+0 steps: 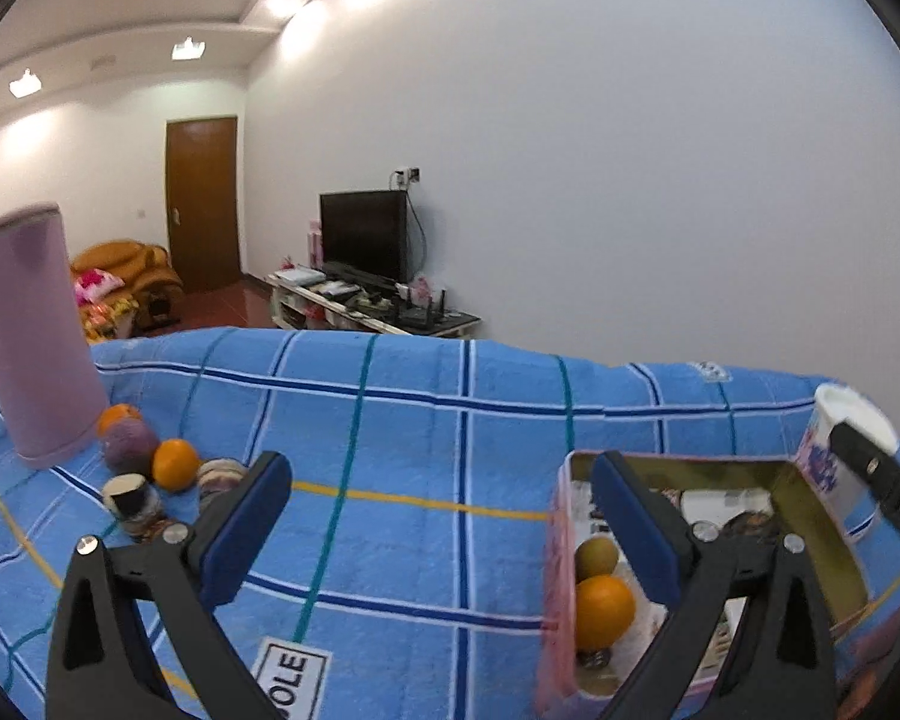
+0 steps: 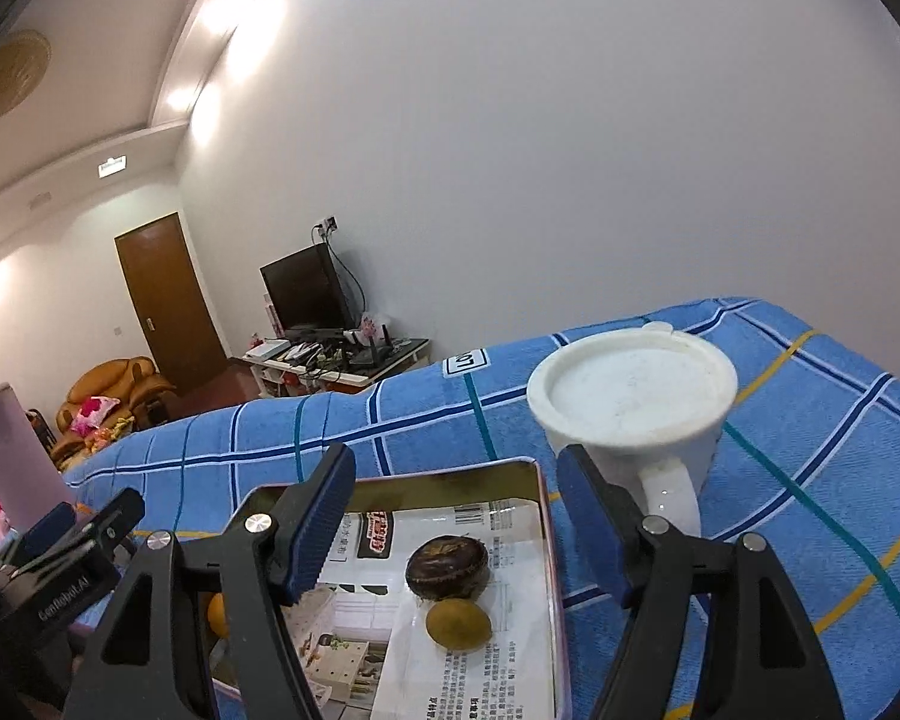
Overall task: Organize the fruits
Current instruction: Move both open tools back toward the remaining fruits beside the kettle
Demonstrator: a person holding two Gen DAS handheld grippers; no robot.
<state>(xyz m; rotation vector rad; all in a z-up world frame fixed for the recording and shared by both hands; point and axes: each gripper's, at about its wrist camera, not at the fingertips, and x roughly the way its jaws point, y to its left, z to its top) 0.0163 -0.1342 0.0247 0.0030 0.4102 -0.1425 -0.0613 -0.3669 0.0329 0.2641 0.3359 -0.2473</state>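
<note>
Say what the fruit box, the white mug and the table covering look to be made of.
Fruit box: probably thin metal tin, with glossy golden inner walls, a rolled rim and a pinkish outside; printed paper lines its bottom.
White mug: likely ceramic or hard plastic, going by its smooth shiny handle; its lid looks matte.
Table covering: blue checked woven cloth, towel-like, with a fuzzy soft surface.

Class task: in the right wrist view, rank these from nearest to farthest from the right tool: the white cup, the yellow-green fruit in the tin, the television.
1. Yellow-green fruit: in the tin, just below the open right tool.
2. White cup: on the blue cloth, ahead and right of the tool.
3. Television: across the room, by the far wall.
</note>
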